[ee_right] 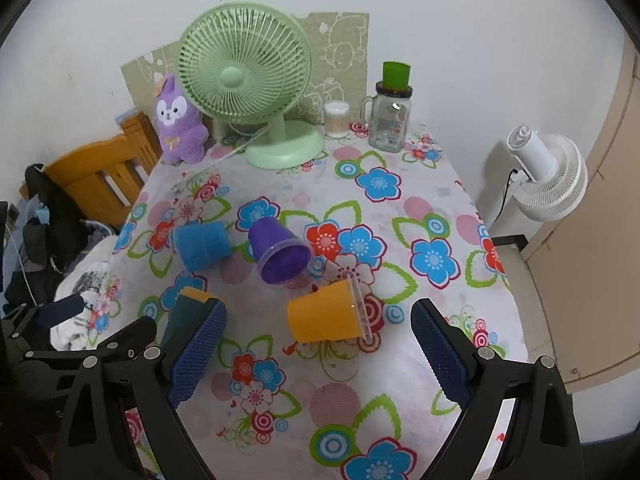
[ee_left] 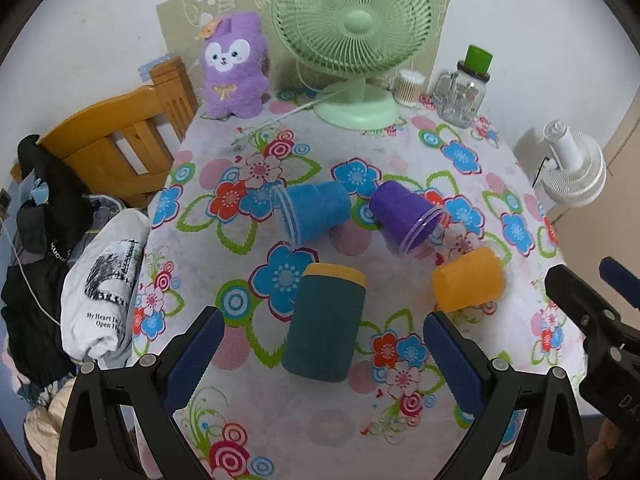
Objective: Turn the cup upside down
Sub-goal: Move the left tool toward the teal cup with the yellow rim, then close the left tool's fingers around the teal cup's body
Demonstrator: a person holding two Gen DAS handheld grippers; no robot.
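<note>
Hovering, both spread wide, nothing held: left hand-held gripper (ee_left: 322,354) straddles the dark teal cylindrical cup (ee_left: 325,322) lying lengthwise; right hand-held gripper (ee_right: 320,344) faces the sideways orange plastic cup (ee_right: 326,314).

On the white shirt (ee_left: 105,292) beside the tabletop, "My Heart In..." and "Open H..." are printed; the rest is hidden. On the black garment (ee_left: 60,254), the lettering cannot be read.

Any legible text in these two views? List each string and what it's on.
"My Heart In..." / "Open Hi...", cut off by a fold: white printed shirt beside the table.
"DA", partly out of frame: right hand-held gripper body.
Label on the glass mug jar: too blurred to read.
Lettering on the black garment: too small to read.
</note>
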